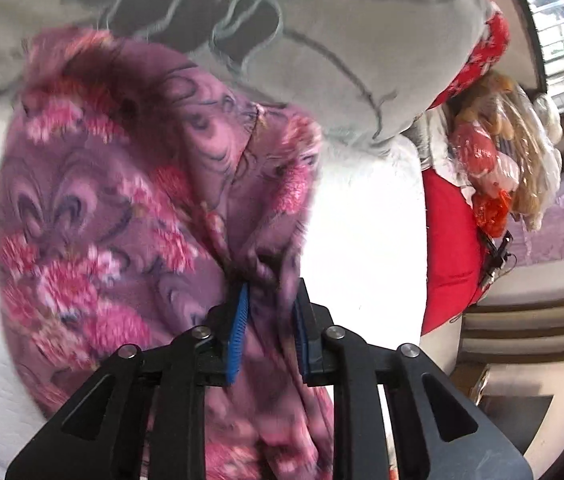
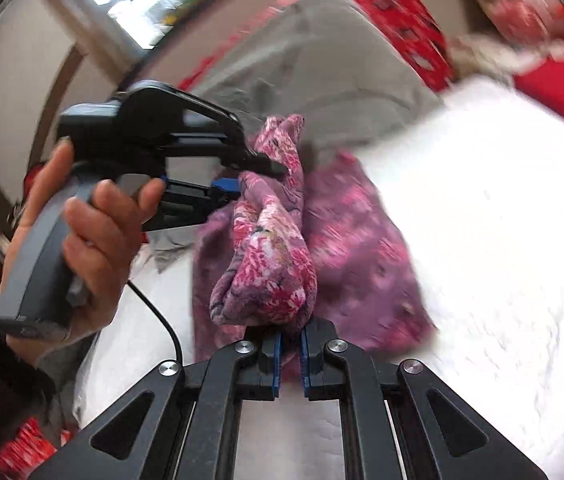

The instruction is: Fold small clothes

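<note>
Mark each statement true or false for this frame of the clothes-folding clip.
1. Both grippers hold the same purple floral garment. True.
2. The right gripper is empty. False: its jaws are shut on a bunched part of the garment.
3. The garment hangs over a white surface. True.
4. The garment lies neatly folded. False: it is bunched and draped between the grippers.
5. A bare hand grips the handle of the left gripper. True.

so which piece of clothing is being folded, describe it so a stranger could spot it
Find the white bed surface. Above it hangs a fleecy garment, pinched by both the left gripper and the right gripper. Unlike the grey duvet behind, it is purple with pink flowers.
</note>
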`<state>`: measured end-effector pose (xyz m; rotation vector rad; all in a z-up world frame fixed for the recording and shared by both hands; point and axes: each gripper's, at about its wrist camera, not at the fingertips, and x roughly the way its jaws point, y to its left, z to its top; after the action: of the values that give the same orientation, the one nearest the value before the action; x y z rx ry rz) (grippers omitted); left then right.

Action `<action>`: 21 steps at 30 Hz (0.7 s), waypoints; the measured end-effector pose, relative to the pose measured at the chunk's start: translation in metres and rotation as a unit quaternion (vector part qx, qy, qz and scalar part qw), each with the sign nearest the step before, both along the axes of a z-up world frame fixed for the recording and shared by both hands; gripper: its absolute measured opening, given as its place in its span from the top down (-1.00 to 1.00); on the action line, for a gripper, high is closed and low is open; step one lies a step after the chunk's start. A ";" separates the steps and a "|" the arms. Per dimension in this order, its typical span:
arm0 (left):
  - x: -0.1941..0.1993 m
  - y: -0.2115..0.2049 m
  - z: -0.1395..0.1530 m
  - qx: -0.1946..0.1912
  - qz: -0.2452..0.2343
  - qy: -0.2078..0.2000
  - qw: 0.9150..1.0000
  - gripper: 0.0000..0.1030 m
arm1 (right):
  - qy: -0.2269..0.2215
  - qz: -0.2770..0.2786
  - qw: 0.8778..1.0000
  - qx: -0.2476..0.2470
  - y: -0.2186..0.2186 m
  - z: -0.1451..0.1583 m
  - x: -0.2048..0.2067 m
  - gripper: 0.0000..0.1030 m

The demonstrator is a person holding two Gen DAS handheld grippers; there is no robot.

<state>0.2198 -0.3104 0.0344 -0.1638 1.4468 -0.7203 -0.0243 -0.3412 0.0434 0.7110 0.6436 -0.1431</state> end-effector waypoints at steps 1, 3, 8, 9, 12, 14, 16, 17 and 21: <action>-0.002 -0.001 -0.001 -0.007 -0.001 0.008 1.000 0.66 | 0.011 -0.007 1.000 0.021 -0.008 -0.010 -0.001 0.88; -0.005 0.001 0.003 -0.018 -0.003 0.010 1.000 0.66 | 0.042 -0.015 0.997 0.068 -0.023 -0.034 -0.001 0.87; 0.006 0.055 0.040 -0.043 0.010 -0.057 0.997 0.23 | 0.078 -0.013 0.990 0.116 -0.047 -0.053 -0.005 0.64; 0.009 0.072 0.045 -0.038 0.024 -0.078 0.996 0.11 | 0.075 -0.012 0.992 0.105 -0.050 -0.044 -0.008 0.62; 0.019 0.113 0.043 0.001 0.066 -0.122 0.990 0.09 | 0.014 -0.029 0.998 0.057 -0.067 -0.007 -0.014 0.26; 0.023 0.134 0.027 0.009 0.085 -0.104 0.991 0.09 | -0.014 -0.020 0.999 0.038 -0.080 0.009 0.006 0.19; 0.026 0.146 0.007 0.008 0.095 -0.072 0.993 0.09 | -0.017 0.005 0.999 0.045 -0.091 0.013 0.041 0.18; 0.025 0.148 0.001 0.008 0.098 -0.063 0.993 0.09 | -0.011 0.022 0.998 0.060 -0.097 0.009 0.066 0.18; 0.018 0.153 -0.007 -0.001 0.099 -0.058 0.993 0.09 | 0.057 0.057 0.992 0.092 -0.098 -0.028 0.143 0.31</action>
<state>0.2380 -0.1578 0.0274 -0.2593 1.2978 -0.5605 0.1189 -0.4396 0.0150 0.8458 0.8128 -0.0177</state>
